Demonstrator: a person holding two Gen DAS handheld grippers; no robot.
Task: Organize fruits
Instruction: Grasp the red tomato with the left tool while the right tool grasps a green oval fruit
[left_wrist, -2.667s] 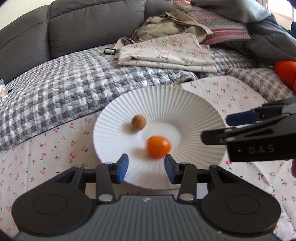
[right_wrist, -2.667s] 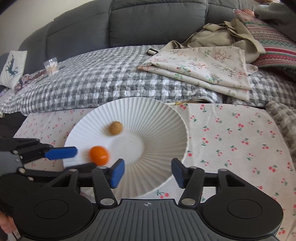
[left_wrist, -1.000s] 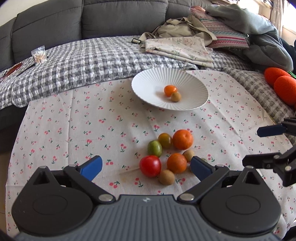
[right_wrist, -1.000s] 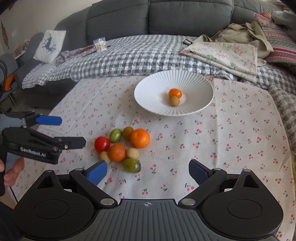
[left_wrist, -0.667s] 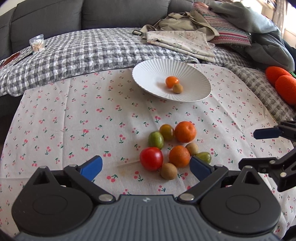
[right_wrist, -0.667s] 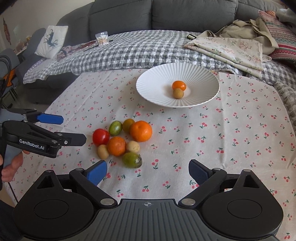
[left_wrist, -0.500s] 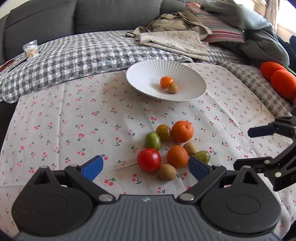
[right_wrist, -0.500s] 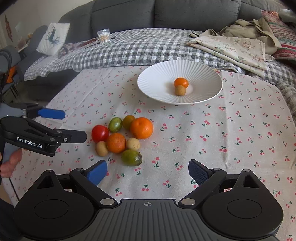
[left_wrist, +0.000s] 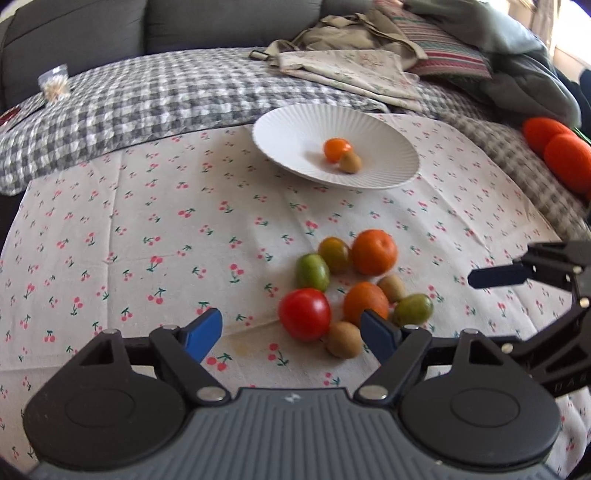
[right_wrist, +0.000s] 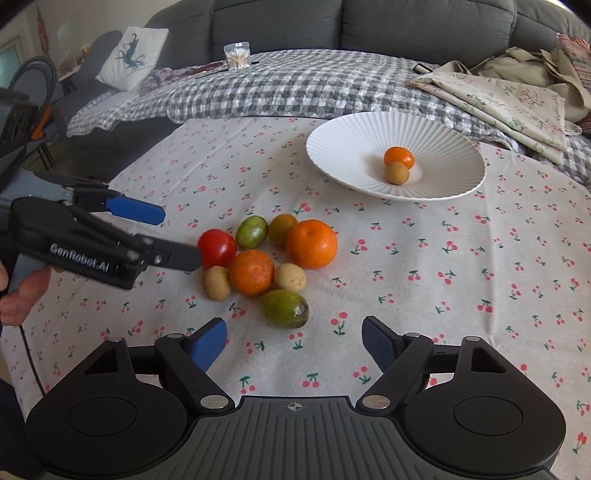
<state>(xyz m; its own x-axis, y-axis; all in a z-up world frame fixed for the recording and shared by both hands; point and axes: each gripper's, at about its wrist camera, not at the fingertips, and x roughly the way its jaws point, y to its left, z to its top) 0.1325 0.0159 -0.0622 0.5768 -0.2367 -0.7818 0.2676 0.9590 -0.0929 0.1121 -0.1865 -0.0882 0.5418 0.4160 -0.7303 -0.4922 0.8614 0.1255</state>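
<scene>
A cluster of several fruits lies on the cherry-print cloth, among them a red tomato (left_wrist: 304, 319) (right_wrist: 217, 248), two oranges (right_wrist: 312, 243) (right_wrist: 252, 272), a brown kiwi (left_wrist: 343, 339) and a green fruit (right_wrist: 285, 308). The white ribbed plate (left_wrist: 280, 125) (right_wrist: 332, 147) behind them holds a small orange tomato (left_wrist: 336, 149) and a kiwi (left_wrist: 350, 162). My left gripper (left_wrist: 291, 326) (right_wrist: 173, 236) hovers just before the red tomato, its jaws closing, no pad touching fruit. My right gripper (right_wrist: 293, 341) (left_wrist: 517, 306) hangs just short of the green fruit, jaws closing, nothing between them.
A grey checked blanket (right_wrist: 295, 85) and folded floral cloths (right_wrist: 498, 96) lie on the sofa behind the table. A packet of toothpicks (right_wrist: 236, 55) sits far back. Orange plush items (left_wrist: 561, 155) lie at the right. A hand (right_wrist: 18, 295) holds the left gripper.
Both grippers have sunk and moved closer to the fruit cluster, which now looks larger. The jaws of both have narrowed. No fruit has moved in the last second.
</scene>
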